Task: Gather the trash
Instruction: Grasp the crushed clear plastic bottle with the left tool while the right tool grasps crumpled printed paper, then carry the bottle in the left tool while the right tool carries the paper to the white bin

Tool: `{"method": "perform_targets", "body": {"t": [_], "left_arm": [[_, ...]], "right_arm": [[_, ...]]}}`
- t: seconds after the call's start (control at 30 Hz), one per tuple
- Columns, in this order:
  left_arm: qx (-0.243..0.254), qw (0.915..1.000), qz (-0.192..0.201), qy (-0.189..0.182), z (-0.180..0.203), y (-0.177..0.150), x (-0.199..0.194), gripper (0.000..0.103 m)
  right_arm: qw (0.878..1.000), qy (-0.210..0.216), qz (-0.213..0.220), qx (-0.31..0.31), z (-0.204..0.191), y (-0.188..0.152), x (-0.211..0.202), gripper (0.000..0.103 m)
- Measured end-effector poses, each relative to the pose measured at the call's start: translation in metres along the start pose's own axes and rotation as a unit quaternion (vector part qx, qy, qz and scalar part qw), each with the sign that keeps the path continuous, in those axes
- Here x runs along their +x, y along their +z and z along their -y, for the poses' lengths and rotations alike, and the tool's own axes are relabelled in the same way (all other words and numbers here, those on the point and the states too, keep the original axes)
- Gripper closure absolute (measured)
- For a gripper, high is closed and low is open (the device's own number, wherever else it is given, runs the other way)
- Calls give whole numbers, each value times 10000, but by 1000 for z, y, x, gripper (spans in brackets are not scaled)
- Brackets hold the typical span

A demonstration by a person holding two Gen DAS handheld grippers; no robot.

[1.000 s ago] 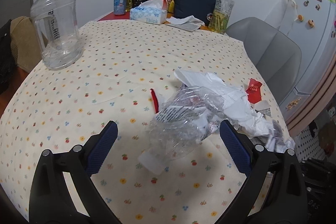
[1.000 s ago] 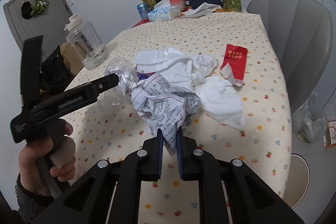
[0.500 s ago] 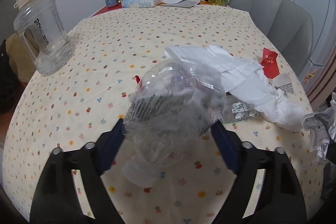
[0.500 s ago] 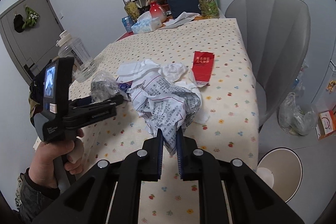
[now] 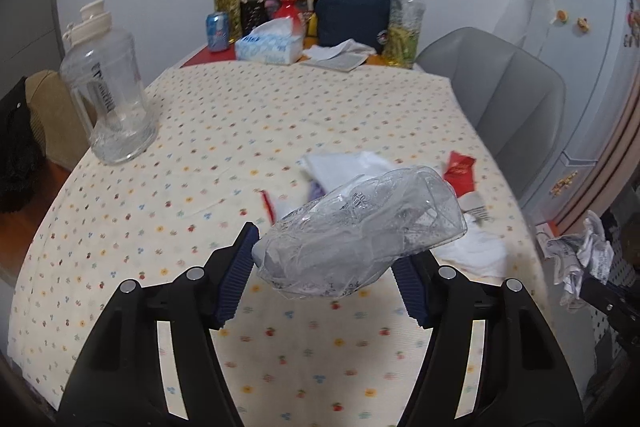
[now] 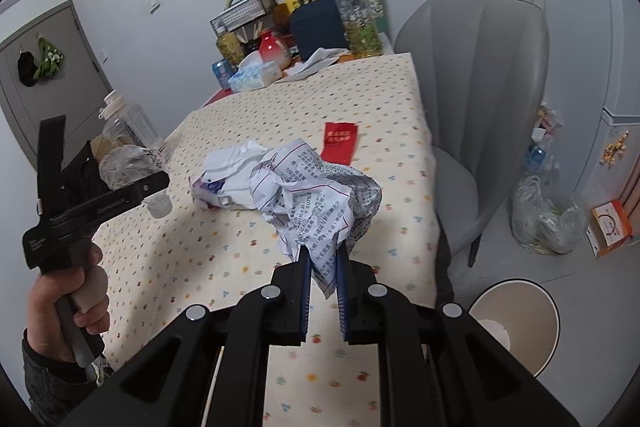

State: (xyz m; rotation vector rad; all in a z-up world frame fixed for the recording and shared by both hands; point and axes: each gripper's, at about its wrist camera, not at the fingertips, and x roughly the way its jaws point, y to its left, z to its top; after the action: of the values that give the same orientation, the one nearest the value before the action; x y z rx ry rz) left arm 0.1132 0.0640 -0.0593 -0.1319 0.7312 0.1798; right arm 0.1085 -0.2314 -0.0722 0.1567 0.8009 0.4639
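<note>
1. Left gripper (image 5: 326,275): jaws closing on the crushed plastic bottle (image 5: 360,231), now lifted off the tabletop (image 5: 240,131) vs a sec ago.
2. Right gripper (image 6: 323,277): jaws pinching crumpled paper (image 6: 316,195), moved twd right edge, bin (image 6: 516,323) on floor below.
3. Still on tabletop nr right edge: tissues (image 6: 228,163), red packet (image 6: 340,143). Grey chair (image 6: 476,99) beside.

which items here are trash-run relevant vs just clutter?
Job:
- crushed clear plastic bottle, left gripper closing on it
- crumpled printed paper, in shut right gripper
- white tissues, red packet
- round white bin

Clutter:
- big clear water jug
- navy lunch bag
- tissue box
</note>
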Motion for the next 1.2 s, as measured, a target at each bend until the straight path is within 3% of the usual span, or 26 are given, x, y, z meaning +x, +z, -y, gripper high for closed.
{"method": "perform_targets", "body": {"t": [0.23, 0.47, 0.8, 1.07, 1.13, 1.2], "left_arm": [[476, 9975, 99, -511, 62, 8, -9, 38], [1047, 9892, -8, -1026, 145, 11, 0, 38], [1694, 9747, -370, -1412, 246, -3, 28, 38], [2008, 9651, -614, -1568, 293, -13, 48, 38], [2059, 9632, -679, -1589, 300, -15, 52, 38], [2129, 9609, -753, -1601, 309, -17, 59, 38]], "right_arm": [[9985, -402, 161, 328, 43, -1, -19, 91], [9939, -772, 286, 737, 92, -7, -31, 91], [9827, -1167, 231, 1417, 178, -23, -31, 91], [9734, -1302, 5, 1885, 236, -41, -8, 90], [9715, -1287, -89, 1987, 246, -46, 1, 86], [9684, -1321, -142, 2110, 257, -52, 7, 60]]}}
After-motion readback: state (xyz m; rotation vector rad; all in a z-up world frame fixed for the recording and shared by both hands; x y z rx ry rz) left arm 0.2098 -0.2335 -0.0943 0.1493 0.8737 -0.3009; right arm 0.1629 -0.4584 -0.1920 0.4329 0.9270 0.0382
